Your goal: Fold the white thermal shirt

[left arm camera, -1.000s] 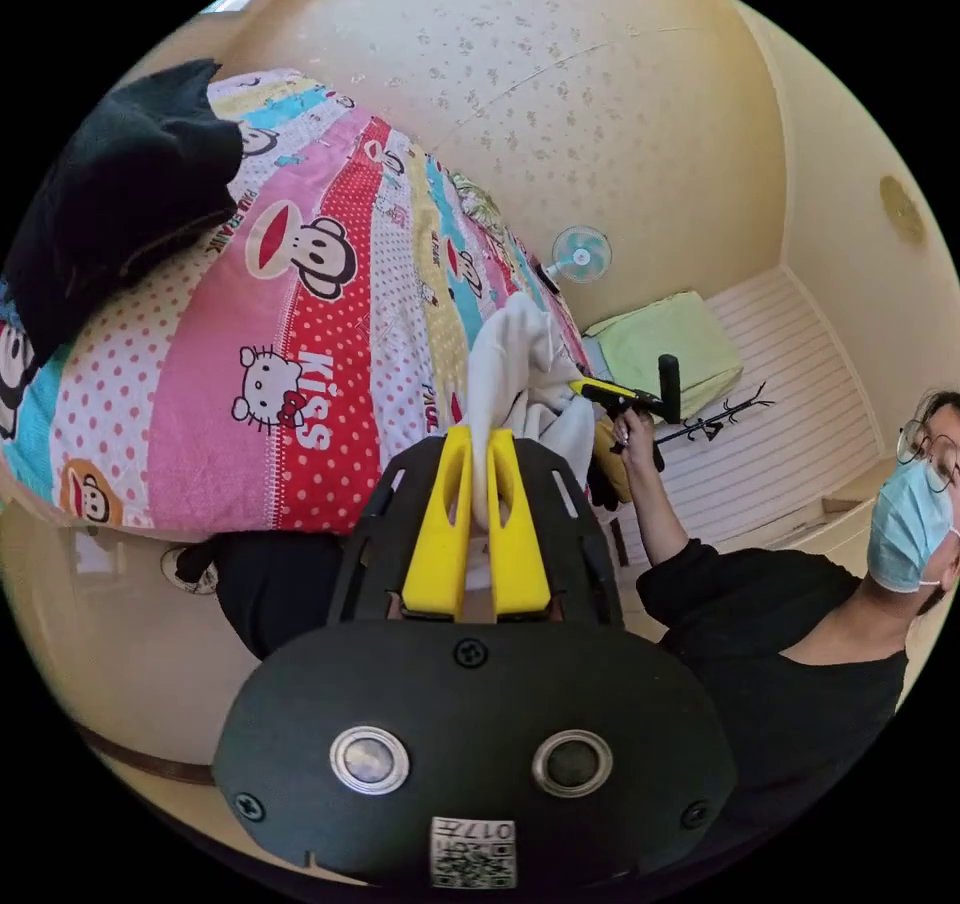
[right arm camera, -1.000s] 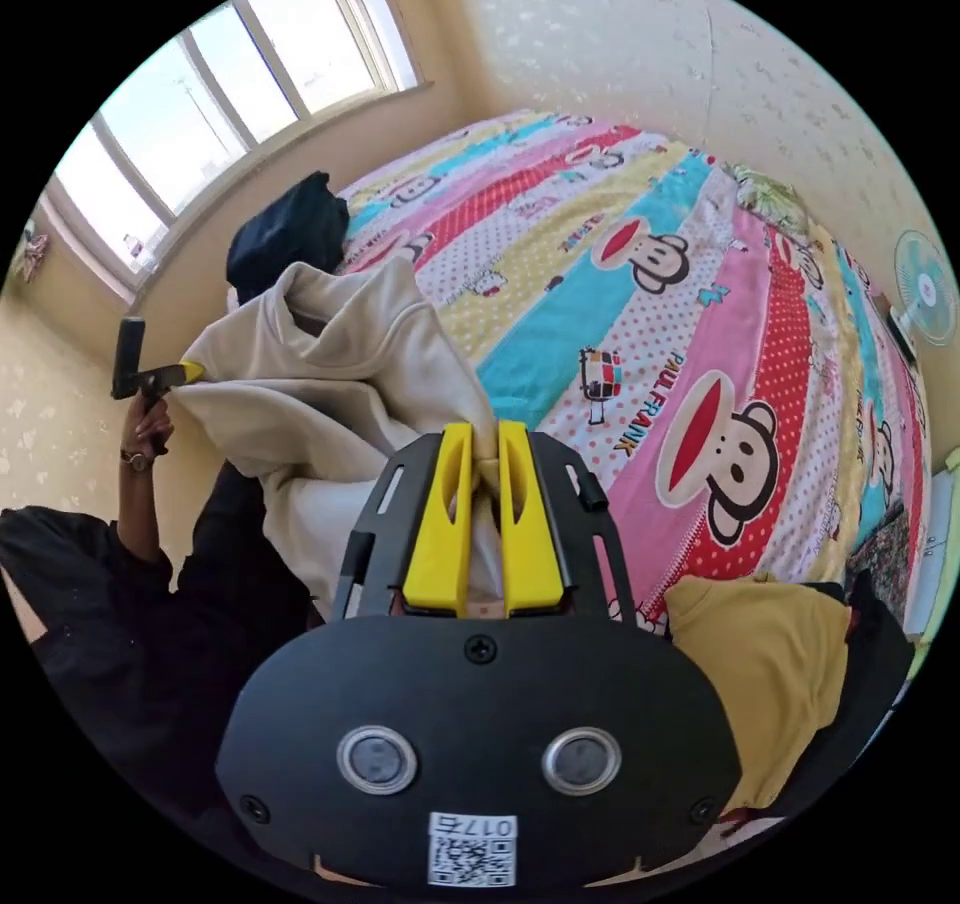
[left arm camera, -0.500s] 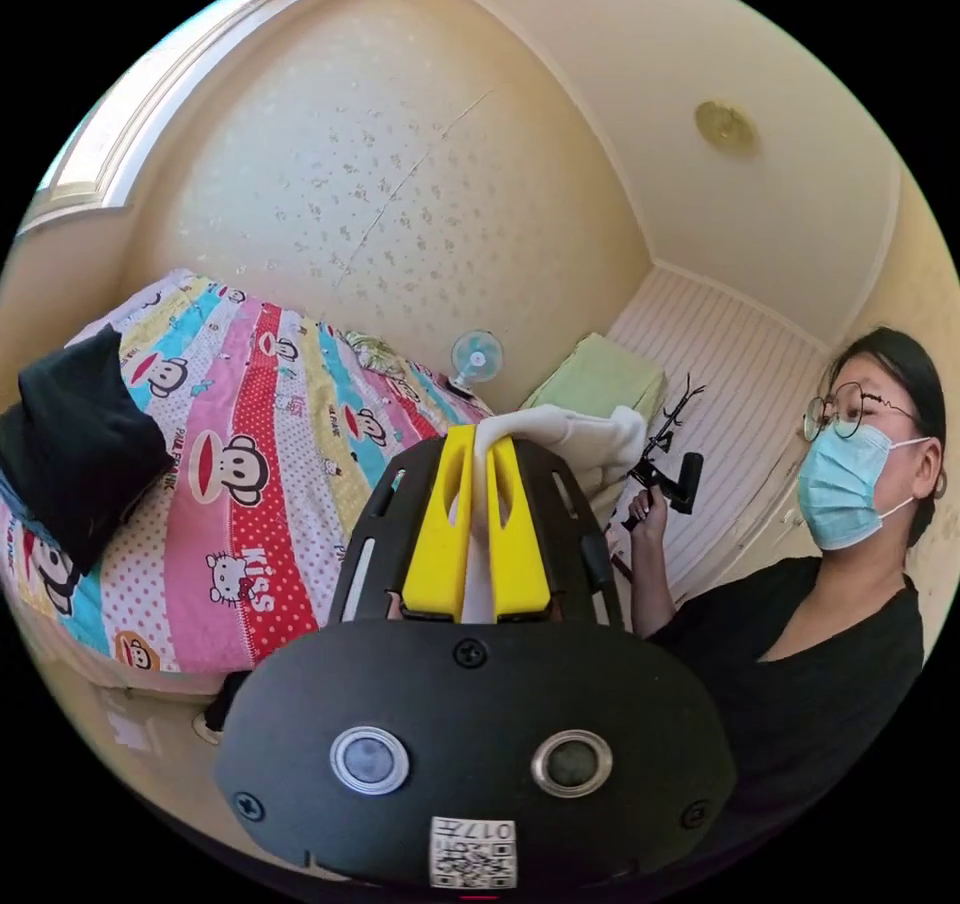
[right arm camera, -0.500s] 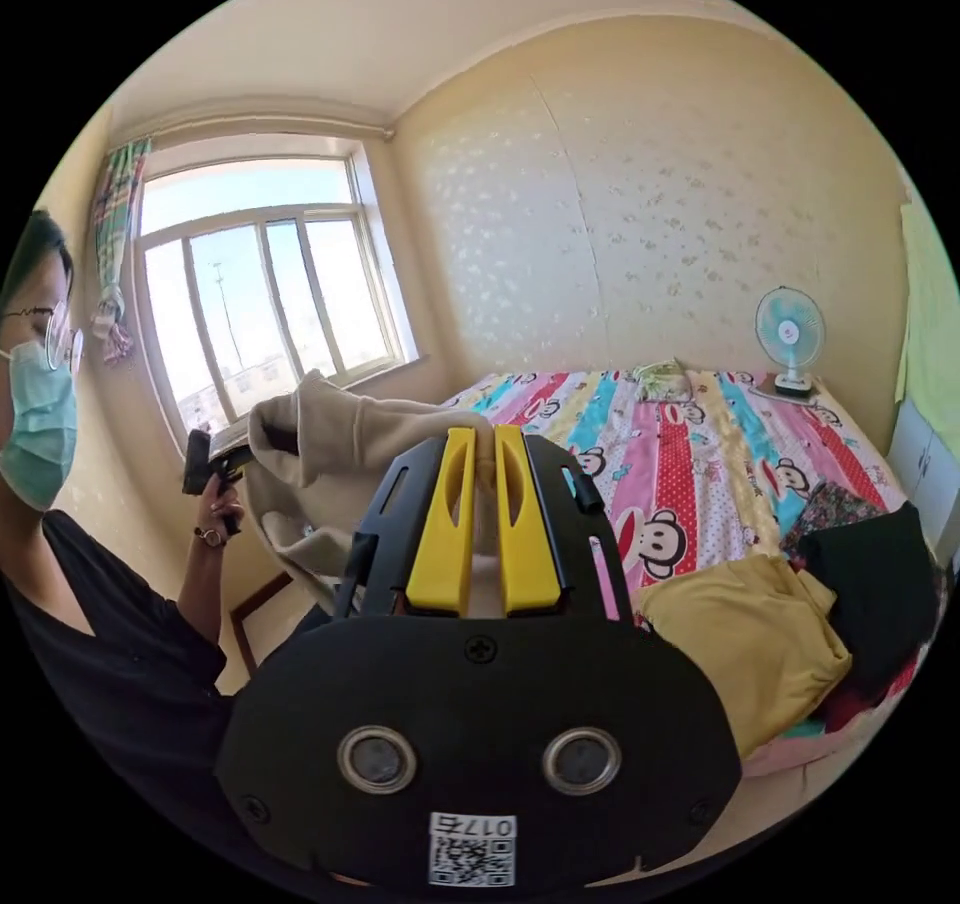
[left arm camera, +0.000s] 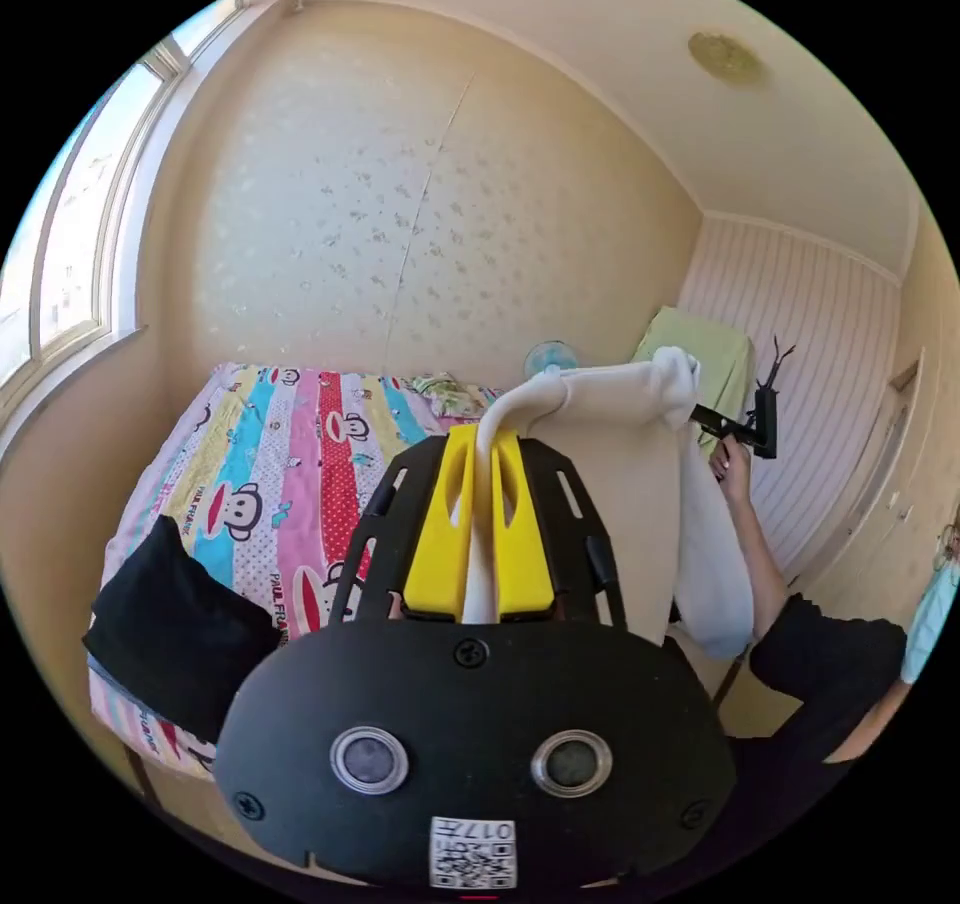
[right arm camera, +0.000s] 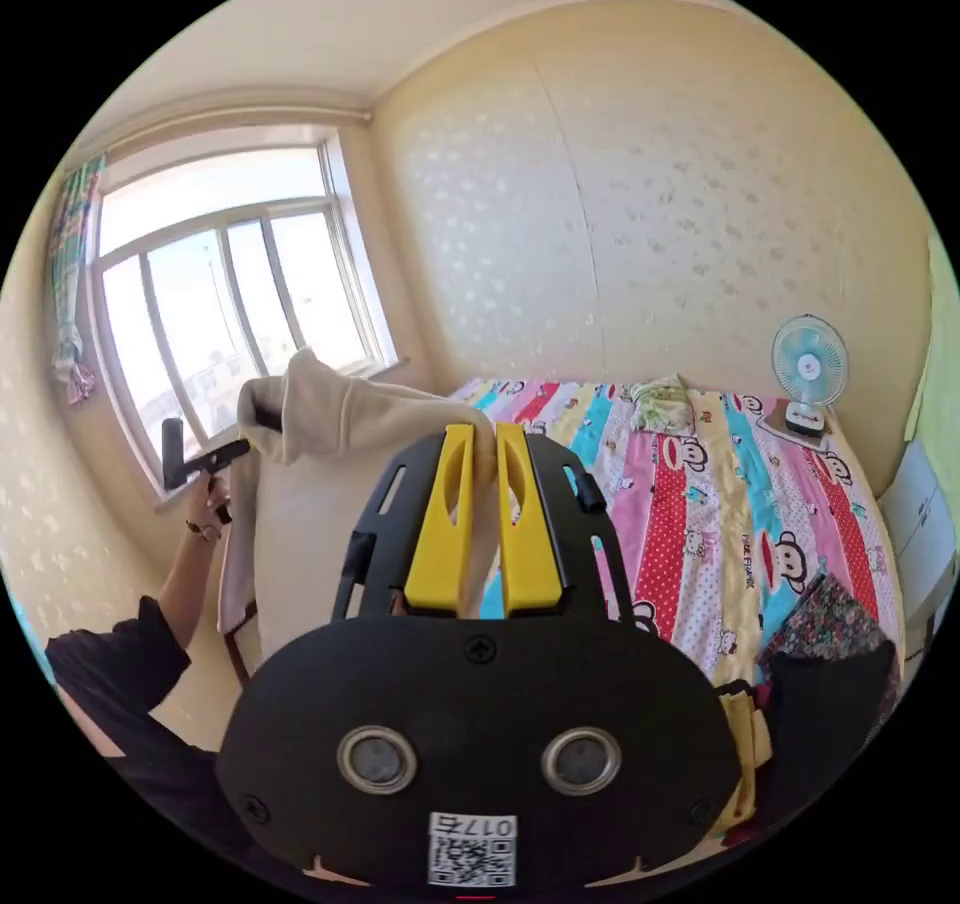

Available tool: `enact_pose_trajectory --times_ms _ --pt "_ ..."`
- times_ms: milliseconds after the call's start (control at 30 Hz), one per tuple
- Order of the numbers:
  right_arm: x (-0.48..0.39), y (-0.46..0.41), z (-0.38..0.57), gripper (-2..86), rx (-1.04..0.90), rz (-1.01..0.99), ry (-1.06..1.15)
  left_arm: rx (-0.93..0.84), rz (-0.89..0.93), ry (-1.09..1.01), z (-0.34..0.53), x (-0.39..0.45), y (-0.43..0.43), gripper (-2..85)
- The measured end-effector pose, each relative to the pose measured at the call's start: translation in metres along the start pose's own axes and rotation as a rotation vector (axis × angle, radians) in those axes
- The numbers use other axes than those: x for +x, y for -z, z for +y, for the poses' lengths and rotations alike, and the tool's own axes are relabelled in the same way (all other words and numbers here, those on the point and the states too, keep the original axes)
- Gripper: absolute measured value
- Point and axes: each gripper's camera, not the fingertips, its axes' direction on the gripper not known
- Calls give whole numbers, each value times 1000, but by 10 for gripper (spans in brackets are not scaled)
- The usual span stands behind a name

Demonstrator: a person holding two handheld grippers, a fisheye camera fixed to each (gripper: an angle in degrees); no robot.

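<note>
The left gripper (left arm camera: 478, 464) has its yellow jaws pinched on one top corner of the white thermal shirt (left arm camera: 620, 464), and the right gripper (right arm camera: 484, 459) clamps the other corner the same way — the cloth is stretched between them and hangs free in the air below. Nothing looks folded yet; judging by this, the shirt is only being held up and spread, with laying it down and every fold left to do. Beyond the jaws lies the cartoon-print bed (right arm camera: 700, 504), where a black garment (left arm camera: 170, 624) rests, and farther off a small fan (right arm camera: 808, 369) stands by the wall.
</note>
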Motion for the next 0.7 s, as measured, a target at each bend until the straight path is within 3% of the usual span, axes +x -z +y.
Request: enact_pose_trajectory --times_ms 67,267,333,467,533,700 --pt "60 -84 10 62 -251 -114 -198 -187 -58 159 15 -40 -63 46" --pt "122 -165 133 102 -484 -145 -267 -373 -31 175 163 -89 -152 75" --pt "133 -172 179 122 -535 -161 -286 -463 6 192 231 -97 -171 84" --pt "134 -159 262 140 -609 -154 -244 -478 78 211 310 -89 -181 79" --pt "135 -144 288 155 -601 -163 -263 -521 76 216 339 -75 -197 91" --pt "123 -69 332 206 -320 -294 -315 -450 -56 249 359 -60 -187 113"
